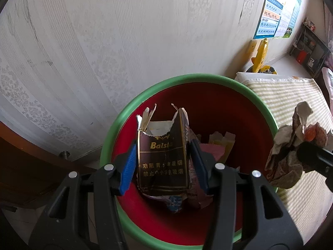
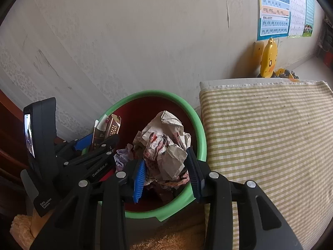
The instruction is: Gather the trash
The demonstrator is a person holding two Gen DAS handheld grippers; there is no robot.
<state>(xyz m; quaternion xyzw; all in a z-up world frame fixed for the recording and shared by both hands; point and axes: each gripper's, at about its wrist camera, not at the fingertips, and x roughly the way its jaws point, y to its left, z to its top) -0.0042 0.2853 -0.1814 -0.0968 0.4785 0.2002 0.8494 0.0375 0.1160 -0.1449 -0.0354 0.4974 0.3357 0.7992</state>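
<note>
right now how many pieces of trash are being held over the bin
2: a torn cigarette pack in the left gripper, a crumpled paper wad in the right gripper. More scraps already lie inside the red bin.

Red bin (image 1: 218,112) with green rim, dark brown cigarette pack (image 1: 163,156) lettered in gold, blue gripper pads (image 1: 129,164), yellow-and-white striped cloth (image 2: 270,135), pale damask-patterned wallpaper (image 1: 104,41), yellow toy (image 2: 269,57).

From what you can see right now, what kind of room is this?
Probably a lived-in room at home, perhaps a child's bedroom: patterned wallpaper, a phonics wall chart, a yellow duck toy and a striped mat beside the red bin for trash.
</note>
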